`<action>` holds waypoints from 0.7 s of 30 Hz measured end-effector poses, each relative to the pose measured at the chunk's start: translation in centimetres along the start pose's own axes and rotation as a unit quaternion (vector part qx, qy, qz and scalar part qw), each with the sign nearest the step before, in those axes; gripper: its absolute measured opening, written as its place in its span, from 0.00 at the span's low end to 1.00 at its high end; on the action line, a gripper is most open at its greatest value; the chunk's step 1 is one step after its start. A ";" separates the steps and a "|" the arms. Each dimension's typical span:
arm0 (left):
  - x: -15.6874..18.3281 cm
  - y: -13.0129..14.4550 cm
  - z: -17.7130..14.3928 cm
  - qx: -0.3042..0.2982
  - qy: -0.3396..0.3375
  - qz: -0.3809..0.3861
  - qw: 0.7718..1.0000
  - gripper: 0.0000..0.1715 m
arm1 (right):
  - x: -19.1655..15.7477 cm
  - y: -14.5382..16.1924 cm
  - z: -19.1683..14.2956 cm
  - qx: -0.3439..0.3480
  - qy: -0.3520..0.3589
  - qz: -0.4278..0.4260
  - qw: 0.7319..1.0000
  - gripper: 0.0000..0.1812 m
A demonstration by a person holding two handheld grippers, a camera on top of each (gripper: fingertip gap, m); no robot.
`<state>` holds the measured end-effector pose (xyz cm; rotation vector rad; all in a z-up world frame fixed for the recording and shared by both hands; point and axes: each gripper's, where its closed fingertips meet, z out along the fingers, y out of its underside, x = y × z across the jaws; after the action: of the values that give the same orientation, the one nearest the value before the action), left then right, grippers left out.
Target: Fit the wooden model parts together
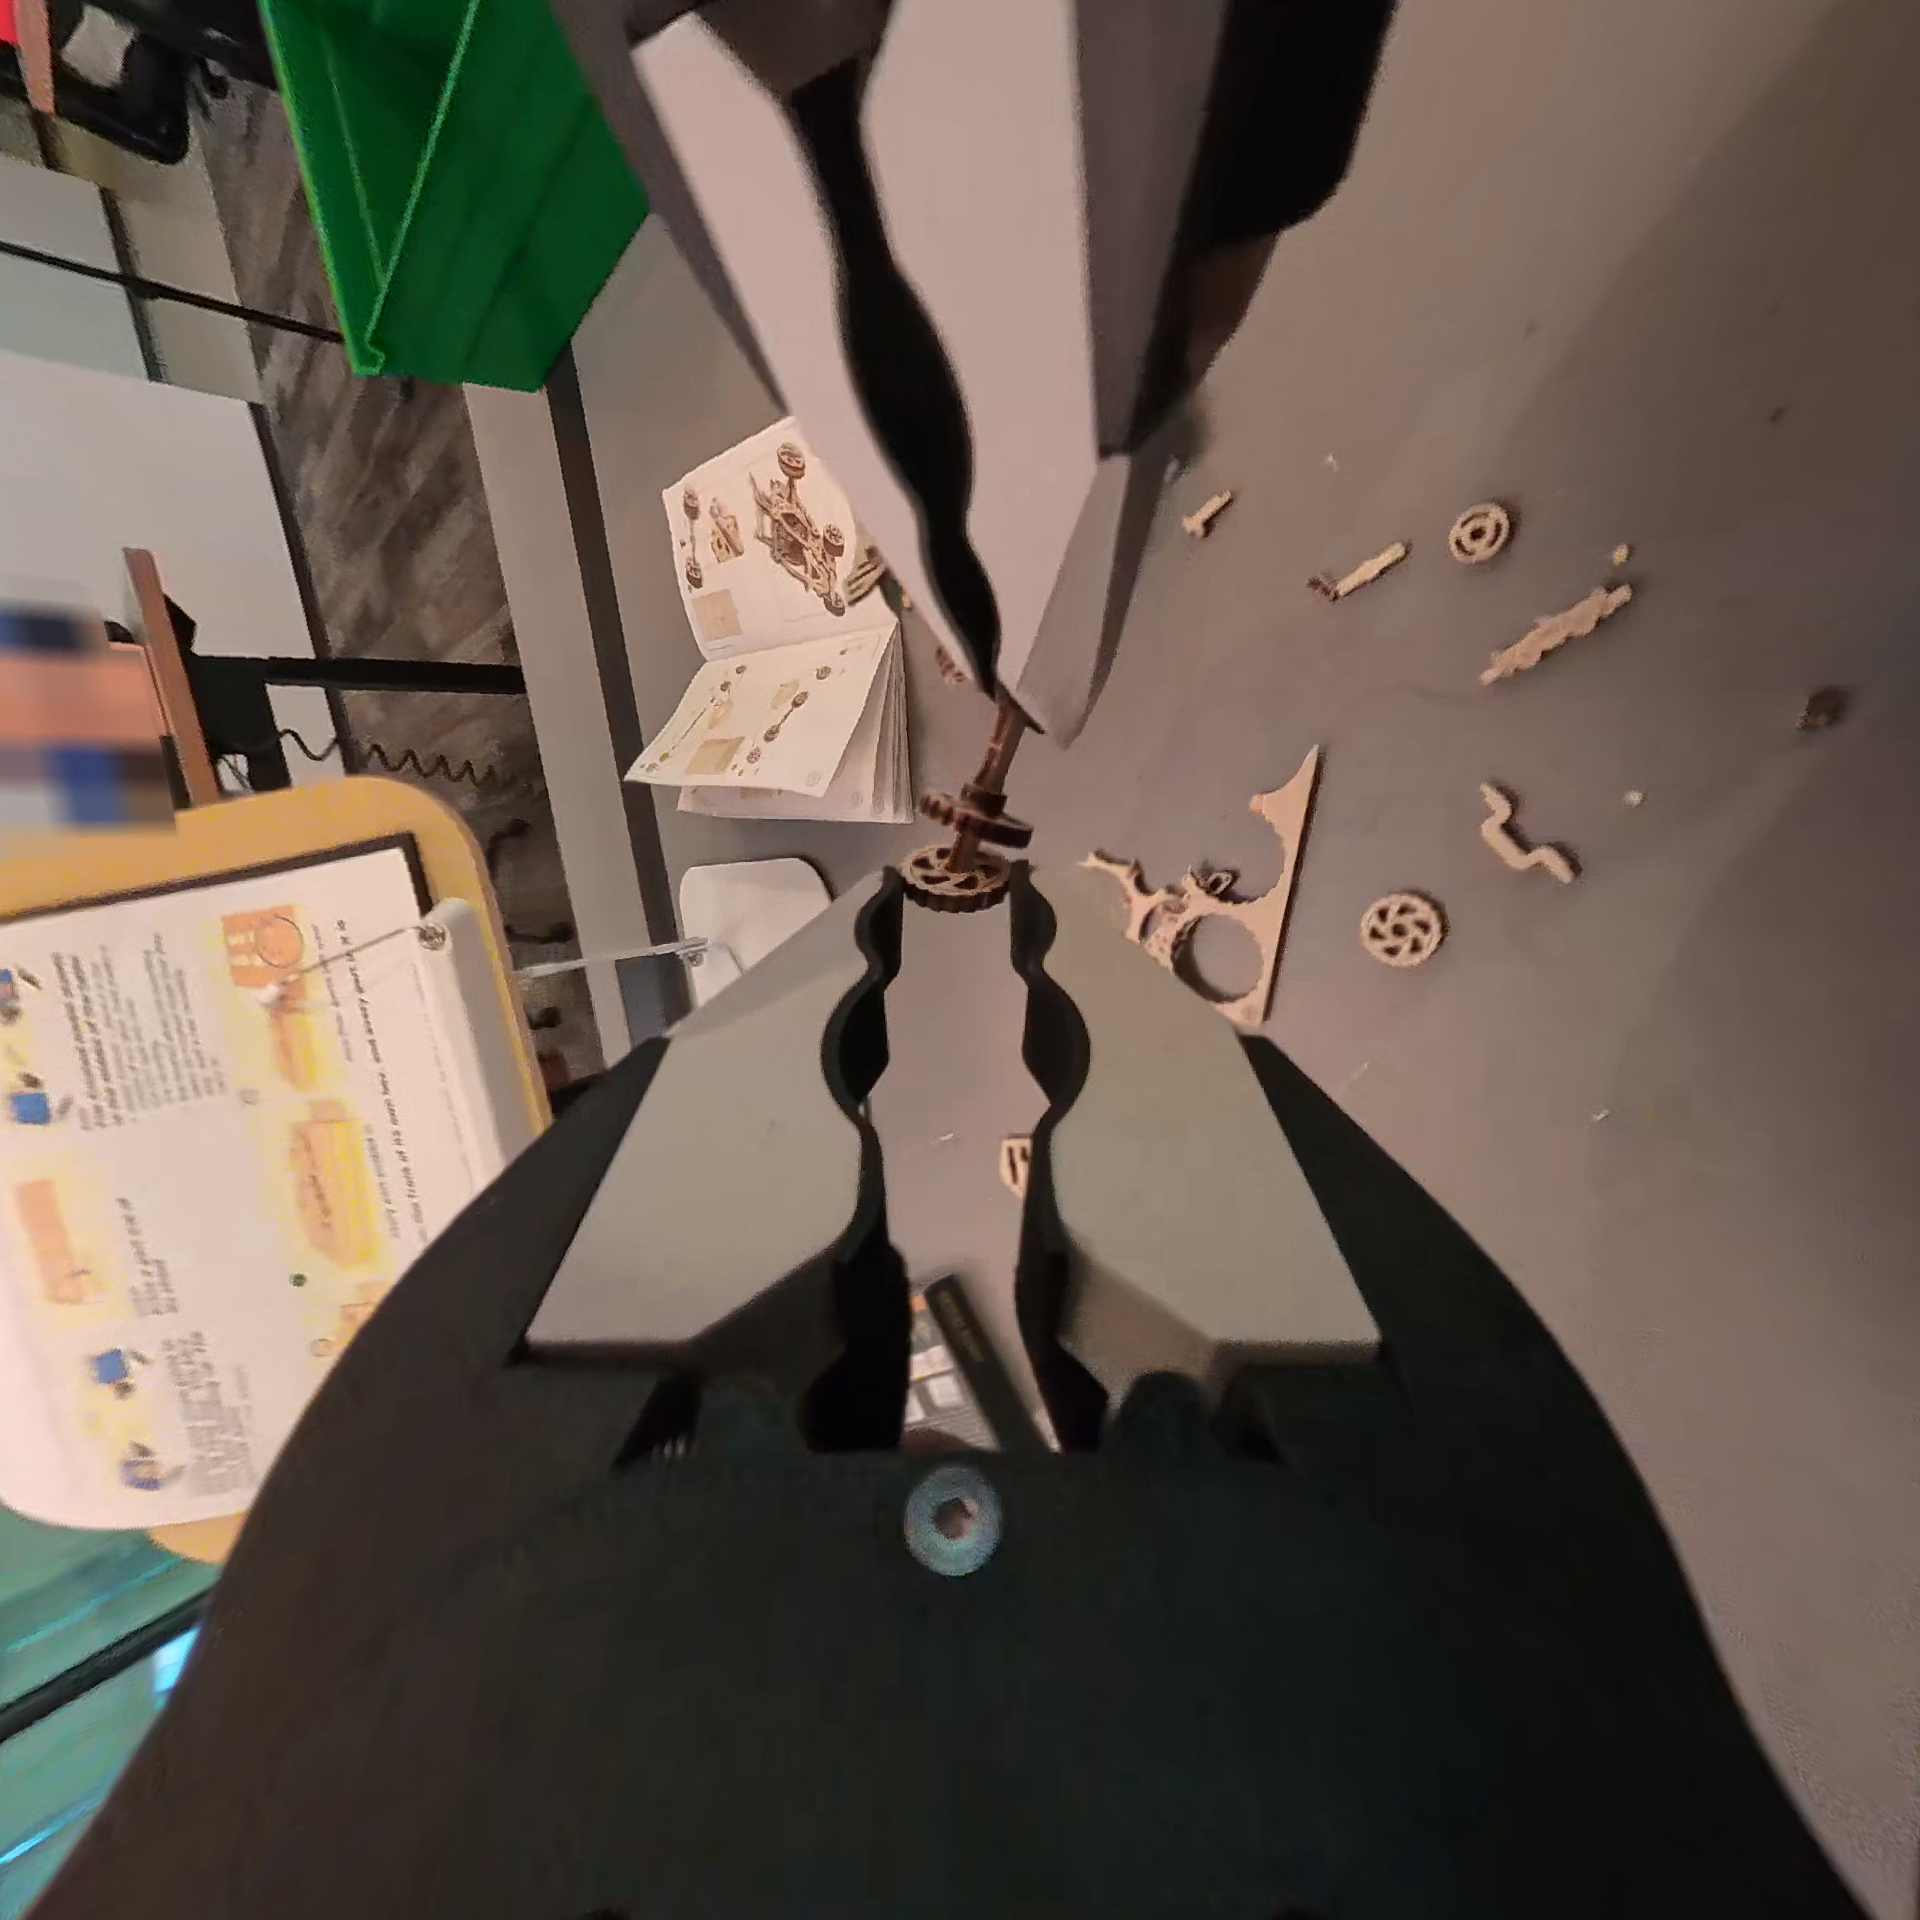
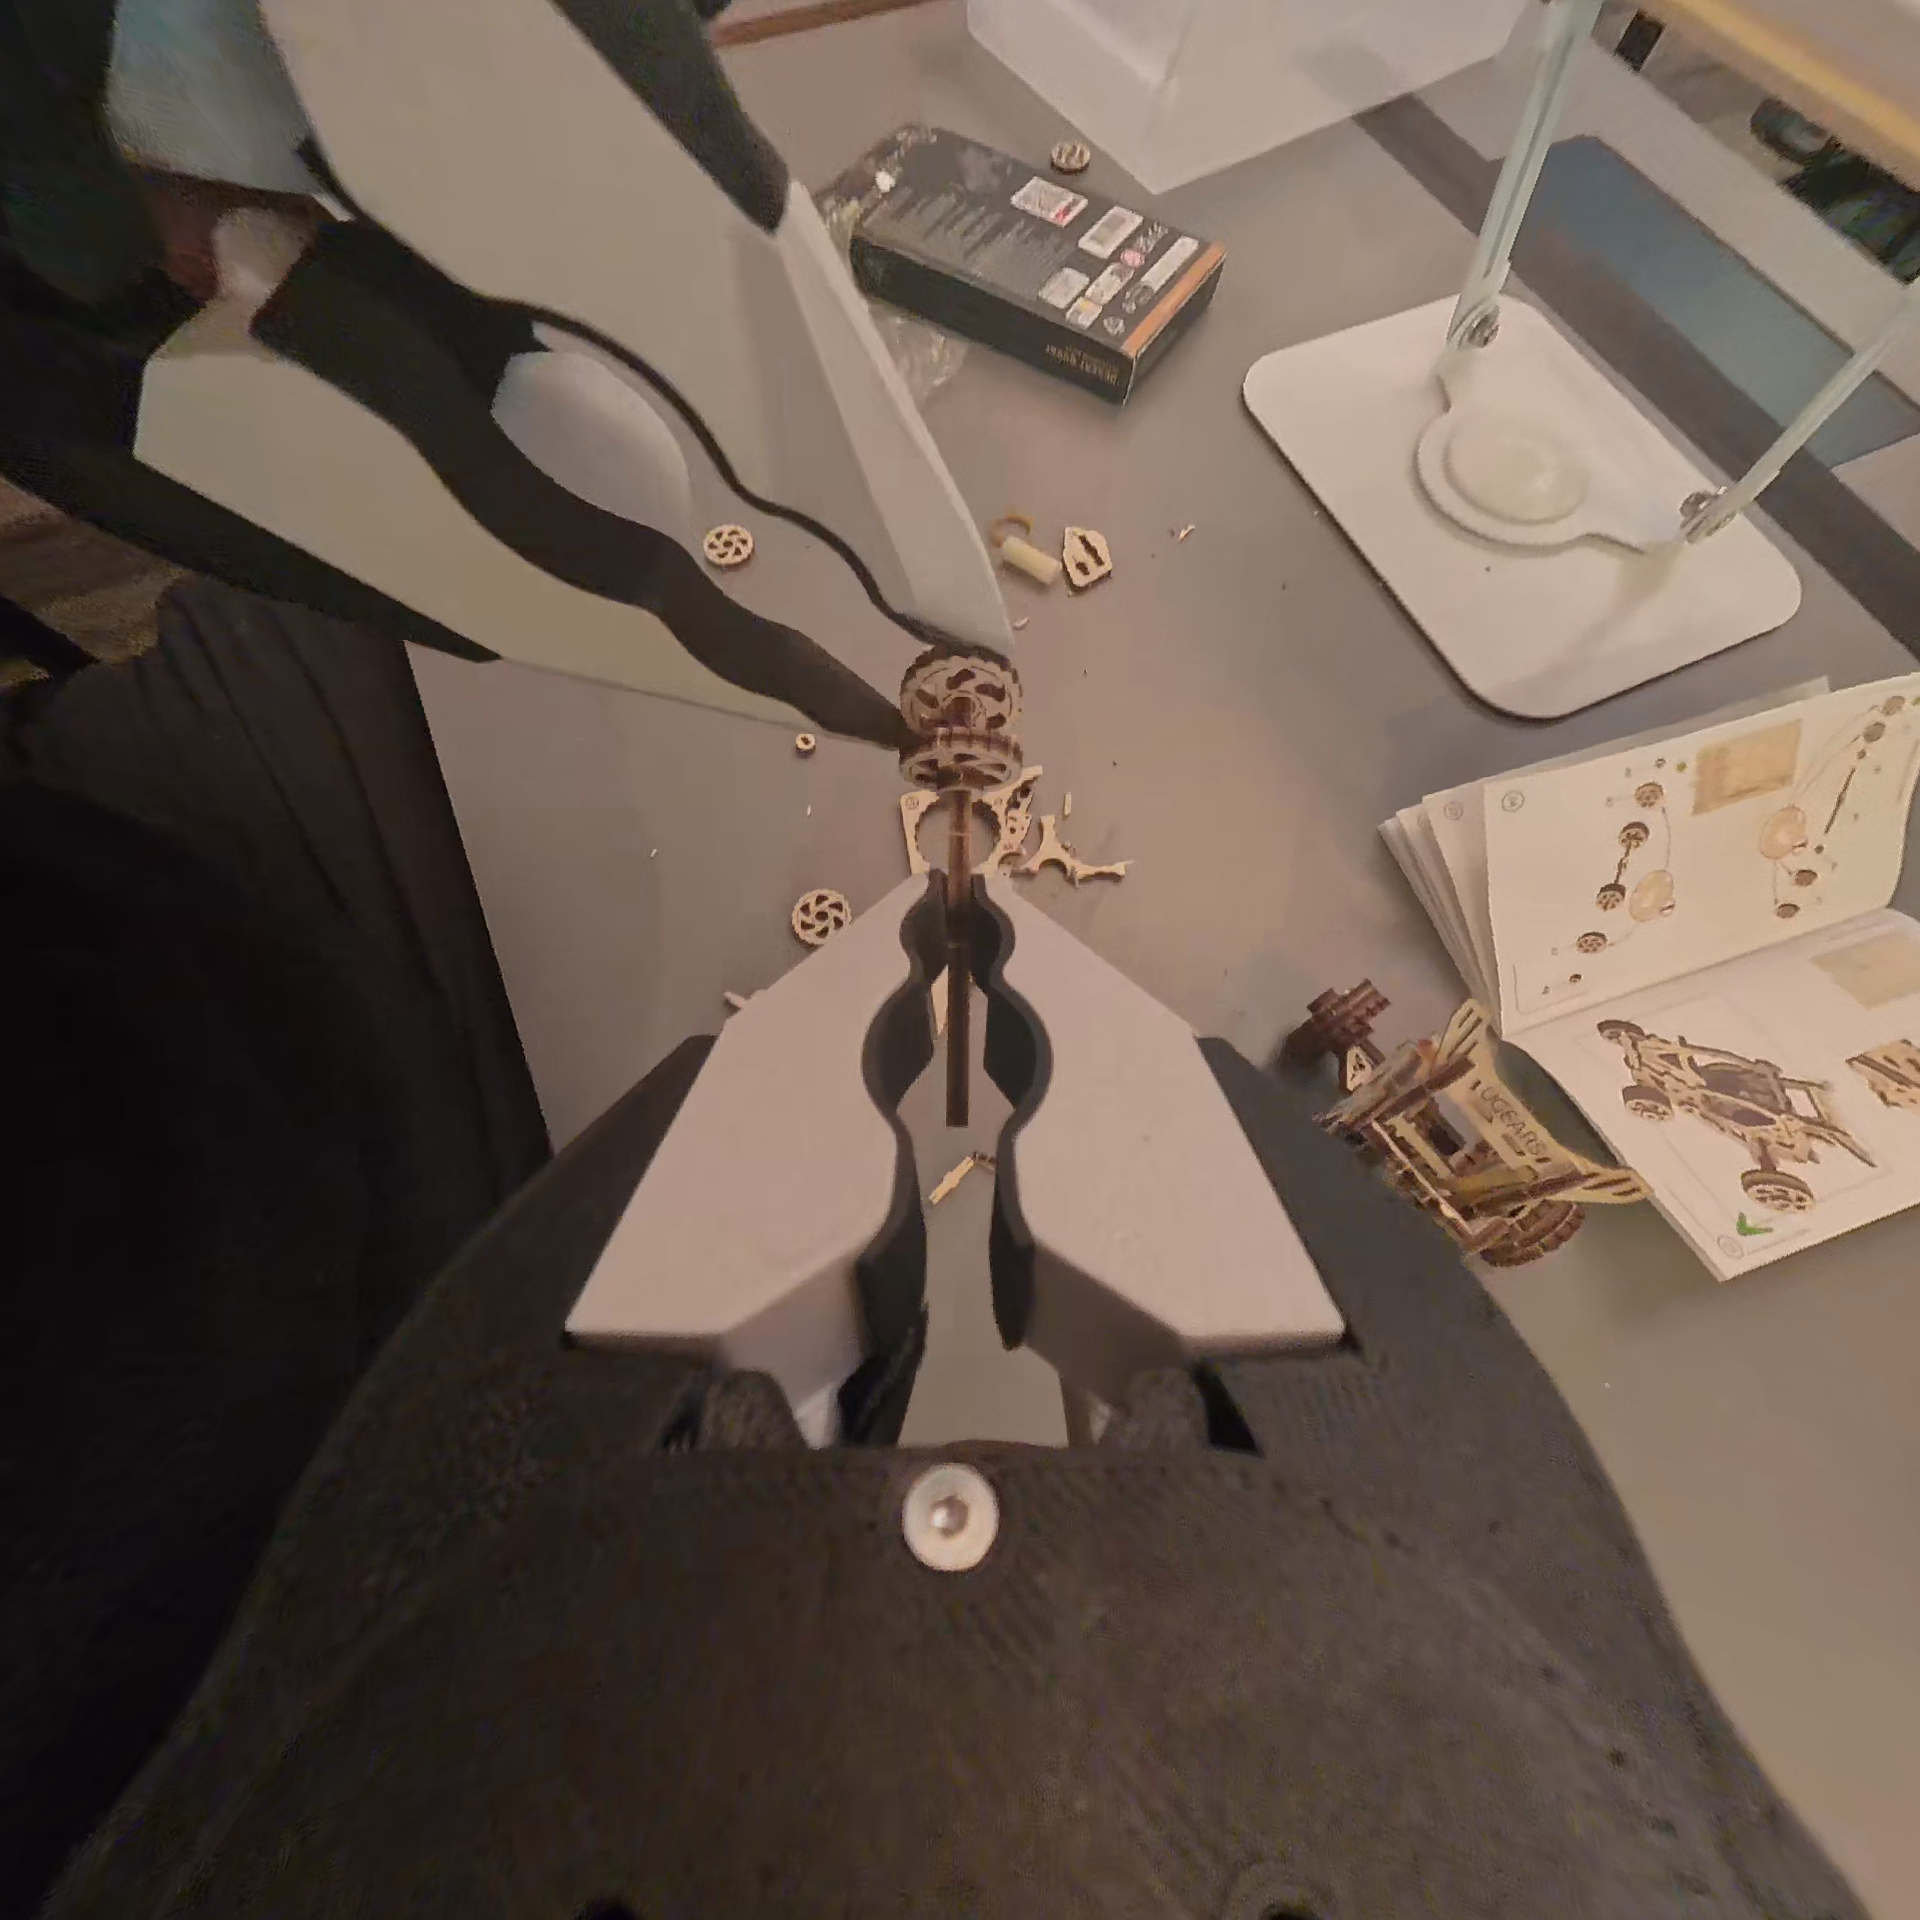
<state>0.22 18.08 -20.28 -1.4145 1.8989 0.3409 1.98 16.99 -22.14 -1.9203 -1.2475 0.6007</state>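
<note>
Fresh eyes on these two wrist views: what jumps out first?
Dead centre, the two grippers meet tip to tip: the right gripper pinches a thin dark wooden axle, while the left gripper clamps the gear wheel at its end. Next, pale loose wooden parts scattered on the grey table, and an open instruction booklet with a half-built wooden car beside it at the right in the right wrist view.

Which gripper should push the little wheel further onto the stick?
Probably the left gripper: its fingertips clasp the wheel at the axle's end. The right gripper is shut on the axle, so it is better placed to hold it steady.
</note>
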 end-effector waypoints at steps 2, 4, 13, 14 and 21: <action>0.3 0.0 0.3 -0.021 0.005 0.042 0.999 0.10 | 0.0 0.5 0.3 -0.027 -0.005 -0.001 1.000 0.00; 0.5 0.2 0.6 -0.042 0.013 0.074 0.996 0.10 | 0.0 0.6 0.7 -0.041 -0.007 -0.002 0.999 0.00; 0.4 0.2 0.8 -0.029 0.040 0.132 0.990 0.10 | 0.1 0.3 1.3 -0.003 -0.055 0.042 0.998 0.00; 0.2 0.1 0.6 -0.020 0.034 0.129 0.991 0.10 | 0.2 0.1 1.1 0.011 -0.061 0.049 0.997 0.00; -1.3 0.2 -1.5 0.046 0.053 0.029 0.997 0.20 | -0.1 -1.1 0.3 0.064 -0.082 0.046 0.993 0.00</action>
<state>-0.39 18.15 -18.38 -1.3431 2.0183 0.2056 1.18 17.26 -21.45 -1.8585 -1.1936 0.8817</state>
